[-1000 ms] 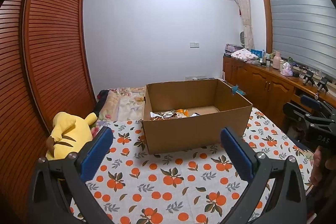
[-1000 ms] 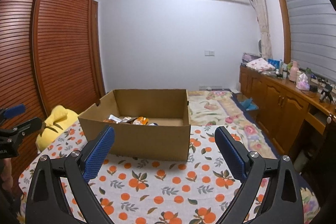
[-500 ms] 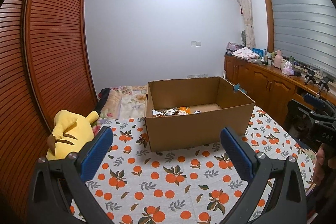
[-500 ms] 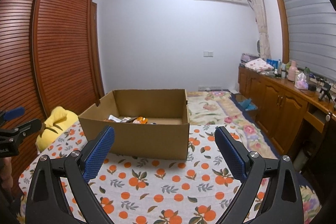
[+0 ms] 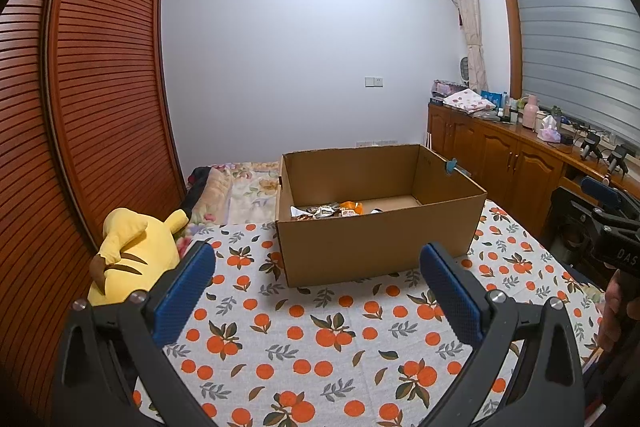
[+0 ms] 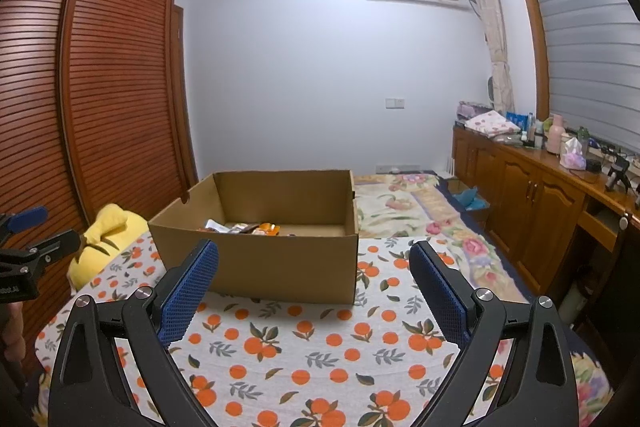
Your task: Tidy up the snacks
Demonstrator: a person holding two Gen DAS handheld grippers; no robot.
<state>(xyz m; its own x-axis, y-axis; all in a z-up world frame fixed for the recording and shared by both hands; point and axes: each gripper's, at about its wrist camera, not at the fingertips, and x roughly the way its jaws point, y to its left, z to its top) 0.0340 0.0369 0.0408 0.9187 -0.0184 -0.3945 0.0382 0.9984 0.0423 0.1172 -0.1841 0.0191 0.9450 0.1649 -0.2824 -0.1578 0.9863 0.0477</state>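
Currently, left wrist view: left claw [image 5: 316, 271] released, blue pads wide apart, nothing between them. It hovers above the orange-print cloth [image 5: 304, 339] on the desk, short of the cardboard box [image 5: 376, 247]. Snacks [image 5: 330, 209] lie in a small heap on the box floor, toward its left rear part; the rest of the floor looks bare. No loose packets visible on the cloth. Yellow plush toy [image 5: 132, 255] sits at the desk's left edge, beside the wardrobe [image 5: 80, 107]. Right claw [image 5: 612, 219] shows at the far right edge, side-on; its opening is unclear from here.

Right wrist view: right claw [image 6: 314, 271] likewise released and empty, hovering over the cloth just before the box's near wall [image 6: 260, 267]. Snack heap [image 6: 244, 228] visible over the rim.

Risks, as judged: near wall is tall, so a low reach would catch the rim and shove or tip the light box. Foil packets are crinkly and overlapping; a pinch may slip or drag a neighbour along. Both claws entering together could collide.
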